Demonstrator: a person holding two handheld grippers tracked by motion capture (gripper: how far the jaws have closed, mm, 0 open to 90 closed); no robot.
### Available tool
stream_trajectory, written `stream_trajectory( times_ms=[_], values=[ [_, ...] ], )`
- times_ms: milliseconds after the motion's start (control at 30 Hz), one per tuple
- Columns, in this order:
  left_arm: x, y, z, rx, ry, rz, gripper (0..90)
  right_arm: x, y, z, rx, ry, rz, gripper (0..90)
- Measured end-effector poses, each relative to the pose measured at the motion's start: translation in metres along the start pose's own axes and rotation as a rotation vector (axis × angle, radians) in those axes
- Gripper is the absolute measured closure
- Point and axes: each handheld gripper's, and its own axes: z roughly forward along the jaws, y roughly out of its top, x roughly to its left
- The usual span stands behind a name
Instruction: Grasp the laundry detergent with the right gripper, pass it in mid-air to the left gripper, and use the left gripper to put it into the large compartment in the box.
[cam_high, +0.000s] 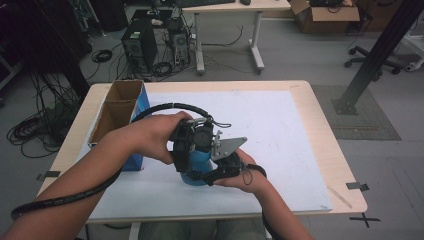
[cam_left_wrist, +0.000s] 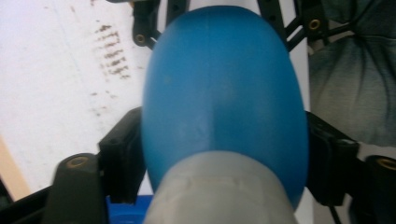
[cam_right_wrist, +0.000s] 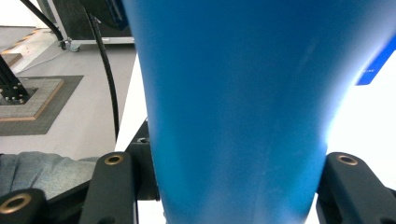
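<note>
No legible text, label, brand, number or sign found on any surface. Faint whitish marks noted on the blue box (cam_right_wrist: 373, 65) edge in the right gripper view, too small and blurred to read. Rows of dark smudges noted on the white table sheet (cam_left_wrist: 109, 51) in the left gripper view; not letters as far as can be told. Black tape cross (cam_high: 368, 219) noted on the floor beside the table in the high view; a marker, not writing.
</note>
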Motion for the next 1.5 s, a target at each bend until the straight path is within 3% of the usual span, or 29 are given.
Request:
stream_trajectory(
  times_ms=[733, 967, 1000, 1133, 1267, 1333, 1367, 1400, 1500],
  values=[
    [0.0, 0.005, 0.0, 0.012, -0.003, -0.007, 35.8, 0.002, 0.0, -0.003, 0.0, -0.007, -0.002, 44.2],
    [-0.001, 0.007, -0.003, 0.021, -0.013, -0.021, 37.3, 0.003, 0.003, -0.004, 0.007, -0.023, -0.023, 44.1],
    [0.0, 0.007, -0.003, 0.021, -0.008, -0.003, 37.4, 0.003, 0.003, -0.004, 0.008, -0.025, -0.026, 44.0],
    [0.0, 0.009, -0.003, 0.027, 0.003, -0.006, 37.8, 0.003, 0.003, -0.005, 0.01, -0.037, -0.033, 43.7],
    [0.0, 0.011, -0.007, 0.048, -0.012, -0.027, 38.0, 0.004, 0.004, -0.006, -0.007, -0.034, -0.03, 43.1],
    [0.001, 0.012, -0.008, 0.049, -0.005, -0.015, 38.1, 0.003, 0.004, -0.006, -0.013, -0.036, -0.028, 42.8],
    [0.0, 0.012, -0.009, 0.055, -0.011, -0.031, 38.2, 0.003, 0.004, -0.006, -0.025, -0.034, -0.022, 42.8],
    [0.002, 0.013, -0.01, 0.057, -0.006, -0.014, 38.2, 0.004, 0.004, -0.006, -0.029, -0.036, -0.021, 42.7],
    [0.002, 0.014, -0.011, 0.055, -0.003, -0.02, 38.3, 0.003, 0.003, -0.006, -0.046, -0.033, -0.011, 40.0]
  ],
)
